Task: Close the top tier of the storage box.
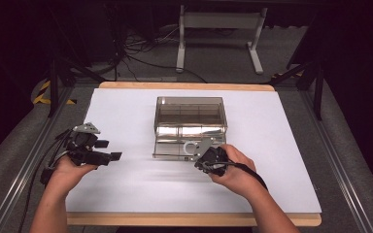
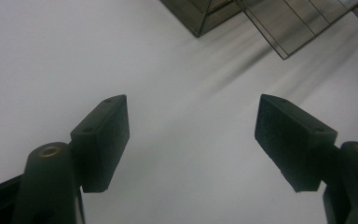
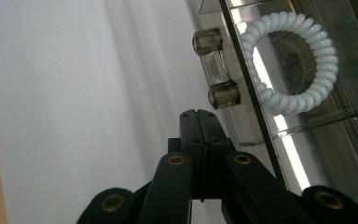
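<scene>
The left gripper (image 1: pixel 110 150) is held in the left hand (image 1: pixel 68 167) over the left part of the table, its jaws pointed to the right and spread wide apart, with nothing between them. The right gripper (image 1: pixel 205 156) is gripped in the right hand (image 1: pixel 235 167) near the table's middle, its jaws pressed flat together with nothing seen between them. Both forearms are brought in from the bottom edge of the high view, angled slightly inward.
</scene>
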Motion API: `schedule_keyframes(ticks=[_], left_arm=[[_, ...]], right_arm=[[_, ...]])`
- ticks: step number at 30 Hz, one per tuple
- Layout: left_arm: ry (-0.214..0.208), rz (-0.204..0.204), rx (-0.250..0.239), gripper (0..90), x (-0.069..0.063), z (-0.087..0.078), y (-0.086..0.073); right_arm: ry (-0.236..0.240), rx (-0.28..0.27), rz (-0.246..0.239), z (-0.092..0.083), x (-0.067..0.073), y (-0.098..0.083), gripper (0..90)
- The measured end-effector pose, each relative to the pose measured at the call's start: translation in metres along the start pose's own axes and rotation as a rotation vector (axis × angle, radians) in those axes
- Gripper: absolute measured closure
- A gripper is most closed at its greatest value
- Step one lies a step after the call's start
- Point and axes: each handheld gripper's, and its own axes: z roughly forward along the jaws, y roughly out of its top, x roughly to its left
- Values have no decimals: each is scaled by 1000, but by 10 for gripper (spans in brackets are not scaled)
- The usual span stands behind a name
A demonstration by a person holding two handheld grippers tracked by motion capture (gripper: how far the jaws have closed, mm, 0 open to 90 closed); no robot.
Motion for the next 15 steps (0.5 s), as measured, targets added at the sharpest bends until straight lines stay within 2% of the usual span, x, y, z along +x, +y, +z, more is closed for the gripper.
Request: schedule_keyframes(ticks=[6, 9, 15], left_arm=[[-1, -2, -2, 270, 0, -1, 0], [-2, 1, -1, 270, 0, -1, 0], [0, -1, -3, 270, 0, -1, 0]], right_arm=[[-31, 1, -9, 0, 0, 1, 900], [-46, -2, 19, -1, 0, 1, 900], [-51, -14, 32, -3, 0, 3, 900]])
